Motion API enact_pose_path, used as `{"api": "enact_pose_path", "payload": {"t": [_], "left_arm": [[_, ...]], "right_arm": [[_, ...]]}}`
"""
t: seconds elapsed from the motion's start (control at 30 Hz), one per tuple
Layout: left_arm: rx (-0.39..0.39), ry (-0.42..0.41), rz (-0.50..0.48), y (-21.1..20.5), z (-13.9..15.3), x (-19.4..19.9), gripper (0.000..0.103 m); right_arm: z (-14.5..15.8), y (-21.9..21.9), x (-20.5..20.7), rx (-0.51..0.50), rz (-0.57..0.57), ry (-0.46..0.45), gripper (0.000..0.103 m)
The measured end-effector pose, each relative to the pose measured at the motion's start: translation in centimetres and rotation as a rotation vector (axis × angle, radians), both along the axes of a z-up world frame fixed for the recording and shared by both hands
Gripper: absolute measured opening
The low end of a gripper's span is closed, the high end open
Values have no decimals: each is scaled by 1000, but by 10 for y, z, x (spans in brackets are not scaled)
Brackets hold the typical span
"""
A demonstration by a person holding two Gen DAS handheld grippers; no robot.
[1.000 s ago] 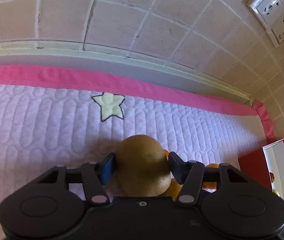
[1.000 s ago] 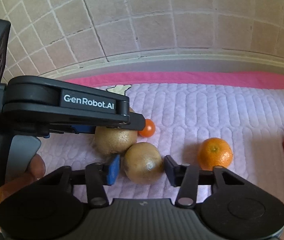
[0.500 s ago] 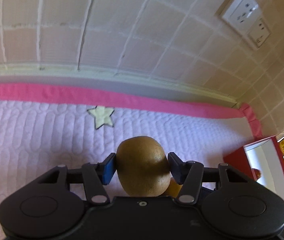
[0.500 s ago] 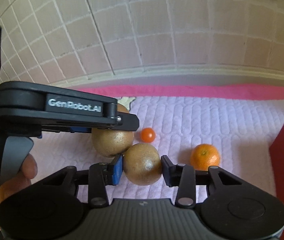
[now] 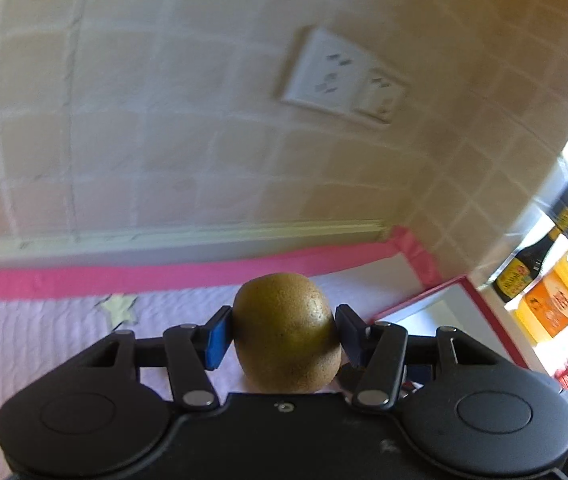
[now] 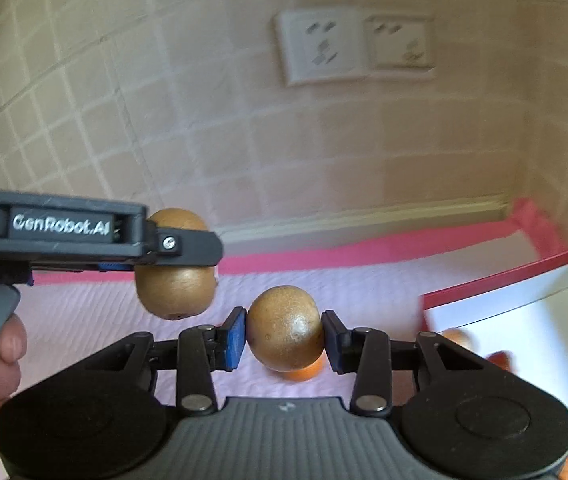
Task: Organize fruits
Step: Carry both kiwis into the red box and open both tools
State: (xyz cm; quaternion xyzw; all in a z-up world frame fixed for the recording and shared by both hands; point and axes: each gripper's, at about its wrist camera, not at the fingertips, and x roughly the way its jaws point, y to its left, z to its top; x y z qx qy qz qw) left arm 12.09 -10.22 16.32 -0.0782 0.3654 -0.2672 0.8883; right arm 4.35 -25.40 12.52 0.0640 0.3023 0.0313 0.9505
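My left gripper (image 5: 284,336) is shut on a brown kiwi (image 5: 286,332) and holds it in the air above the pink quilted mat (image 5: 44,340). It also shows in the right wrist view, where the left gripper (image 6: 180,248) carries that kiwi (image 6: 176,292) at the left. My right gripper (image 6: 284,336) is shut on a second kiwi (image 6: 284,328), also lifted off the mat. An orange mandarin (image 6: 302,372) lies on the mat just below it. A red-rimmed white box (image 6: 524,312) sits to the right, with blurred fruit inside.
A tiled wall with a white double socket (image 6: 354,46) stands behind the mat. The red-rimmed box (image 5: 444,300) is at the right of the left wrist view. Beyond it stand a dark sauce bottle (image 5: 532,260) and a yellow oil jug (image 5: 556,300).
Both grippers have risen off the mat with their kiwis and swung right toward the red-rimmed box. The views have tilted up toward the wall socket.
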Motion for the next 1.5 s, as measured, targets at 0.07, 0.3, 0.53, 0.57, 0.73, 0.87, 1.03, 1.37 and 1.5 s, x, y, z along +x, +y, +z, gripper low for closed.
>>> {"api": "enact_pose_path", "payload": {"t": [0.07,0.3,0.53,0.57,0.73,0.87,1.03,1.37,1.5], "left_arm": [[0,-29,-43,-14,10,-3,66],[-27,-116,-237,-85,45,-9,66],[-73,-76,-468,-174,39,-3,66],[-72,-57,-493,-186,32,-2,66],[-35,44,-582,-236,-12,6,66],[-6,112,-592,-254,-45,13,66],[39,168,-583,-259,-71,19,66],[4,131,-594,-250,-63,18,80],[-16,51,-552,-219,-37,20,80]], "right_arm": [[12,-15,-14,-10,-44,-35,42],[49,-89,-64,-37,-293,-137,42],[47,-167,-99,17,-488,-129,42],[42,-173,-102,23,-507,-117,42],[8,-199,-96,95,-569,-29,42],[-20,-211,-84,140,-580,41,42],[-45,-218,-80,172,-589,110,42],[-40,-212,-82,158,-579,116,53],[-26,-212,-88,170,-576,87,52]]}}
